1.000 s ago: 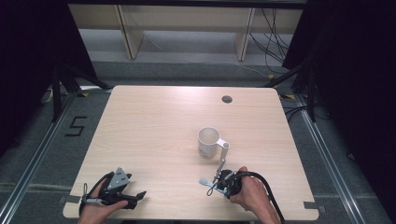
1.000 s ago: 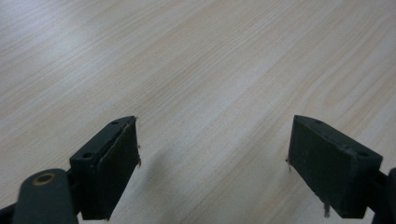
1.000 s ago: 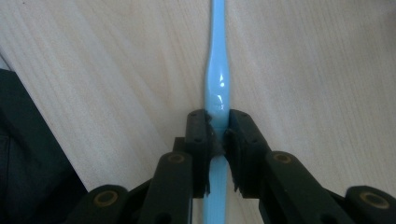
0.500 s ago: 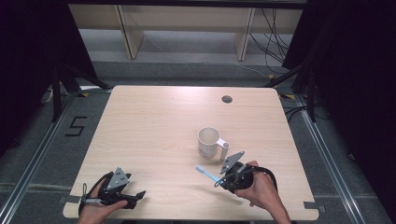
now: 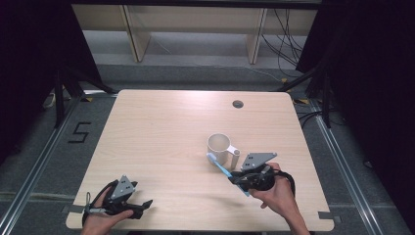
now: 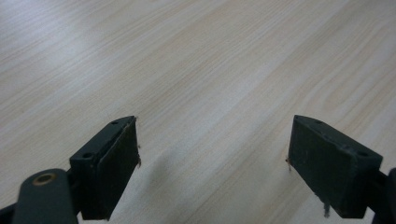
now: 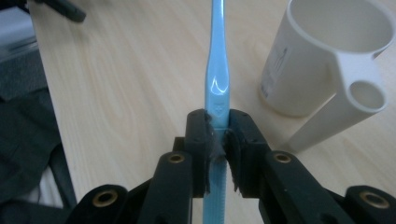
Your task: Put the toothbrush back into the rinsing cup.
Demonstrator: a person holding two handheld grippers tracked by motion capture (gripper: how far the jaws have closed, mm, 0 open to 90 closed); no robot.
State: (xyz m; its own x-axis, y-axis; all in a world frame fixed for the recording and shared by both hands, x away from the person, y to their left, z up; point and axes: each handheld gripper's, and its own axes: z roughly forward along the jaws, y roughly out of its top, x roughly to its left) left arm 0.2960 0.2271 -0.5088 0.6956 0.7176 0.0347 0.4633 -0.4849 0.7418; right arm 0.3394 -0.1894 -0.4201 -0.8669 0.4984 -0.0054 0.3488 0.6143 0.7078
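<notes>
A white cup [image 5: 219, 145] with a side handle stands upright right of the table's middle. My right gripper [image 5: 235, 177] is just in front of it, shut on the handle of a light blue toothbrush [image 5: 220, 167]. The brush slants up and left, its head beside the cup's near wall. In the right gripper view the toothbrush [image 7: 217, 70] runs straight ahead from the shut right gripper [image 7: 218, 135], with the cup [image 7: 322, 60] to its right. My left gripper [image 5: 146, 204] rests open at the front left corner. The left gripper [image 6: 212, 158] has only bare wood between its pads.
The light wood table [image 5: 156, 132] has a round cable hole [image 5: 238, 104] at the back right. Shelving [image 5: 195, 29] and cables lie beyond the far edge. A floor mark "5" [image 5: 80, 132] is to the left. Both hands sit near the front edge.
My right gripper has lifted and turned with the toothbrush, swinging its head up towards the cup. The left gripper has stayed at the front left corner.
</notes>
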